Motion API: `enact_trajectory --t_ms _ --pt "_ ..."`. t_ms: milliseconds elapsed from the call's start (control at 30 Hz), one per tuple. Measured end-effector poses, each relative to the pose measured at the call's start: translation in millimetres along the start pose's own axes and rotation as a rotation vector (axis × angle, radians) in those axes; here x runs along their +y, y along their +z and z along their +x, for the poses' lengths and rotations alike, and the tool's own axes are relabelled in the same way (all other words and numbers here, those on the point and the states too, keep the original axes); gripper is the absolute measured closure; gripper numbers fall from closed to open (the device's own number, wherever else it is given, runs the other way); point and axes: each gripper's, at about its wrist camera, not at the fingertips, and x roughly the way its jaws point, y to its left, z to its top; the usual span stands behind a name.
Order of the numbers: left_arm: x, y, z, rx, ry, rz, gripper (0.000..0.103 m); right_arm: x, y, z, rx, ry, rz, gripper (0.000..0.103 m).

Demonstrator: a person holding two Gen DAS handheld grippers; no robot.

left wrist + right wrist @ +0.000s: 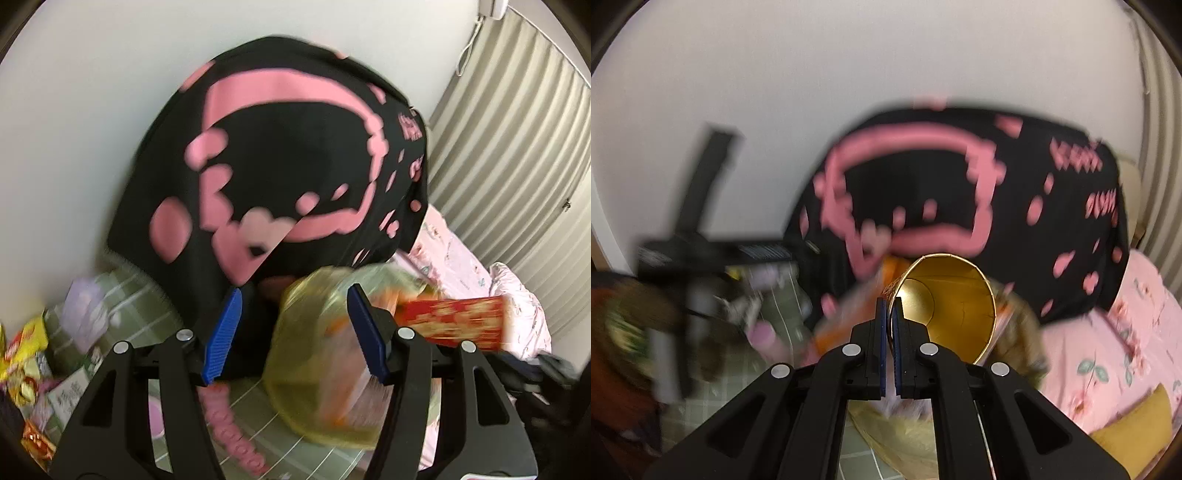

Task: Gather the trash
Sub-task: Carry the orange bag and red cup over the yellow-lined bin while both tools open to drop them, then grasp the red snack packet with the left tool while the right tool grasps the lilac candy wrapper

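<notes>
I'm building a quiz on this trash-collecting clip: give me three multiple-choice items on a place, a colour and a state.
1. Where is the gold-lined cup?
A. on the pink bedding
B. in the right gripper
C. on the floor

2. What colour is the print on the black cloth?
A. pink
B. white
C. green

3. How is the left gripper?
A. shut on a wrapper
B. shut on nothing
C. open

Answers: 1 B, its pads pinch the cup's rim; 2 A, pink shapes cover the cloth; 3 C, its blue pads stand wide apart.
</notes>
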Motion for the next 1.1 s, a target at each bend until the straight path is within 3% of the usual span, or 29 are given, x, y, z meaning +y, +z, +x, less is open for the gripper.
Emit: enact_trajectory --t_ms 167,333,433,500,533,567,833,1000,1100 --pt "23 -36 -12 0.027 0.052 -0.012 0.047 -35 -26 64 0.146 -0.082 0.069 0.098" --pt "49 -72 -24 0.039 0.093 -0.061 0.047 -44 -32 72 0.165 -0.085 0.056 0.098" --pt "59 -86 -24 0.041 0.1 -0.09 0.047 -40 -34 66 0.149 -0.091 0.023 0.096" --pt "66 -93 -26 0.037 0.105 -0.112 0.047 -35 -37 58 0.122 -0.102 -0.016 0.087" --pt "67 -94 -27 0.032 0.11 -0.118 0.047 -34 -37 55 0.117 -0.105 -0.024 0.075" --pt "68 -96 -27 0.024 0.114 -0.121 0.047 -34 -36 53 0.115 -0.102 -0.024 0.071" --pt "78 -114 -41 -0.006 0.164 -0.061 0.047 -16 -18 22 0.014 -0.138 -0.04 0.07" --pt "115 -133 -70 -0.071 0.278 -0.074 0.047 12 -3 24 -0.029 -0.066 -0.038 0.07" --pt "150 -145 -94 -0.128 0.381 -0.144 0.047 35 -2 38 -0.02 -0.02 -0.049 0.07"
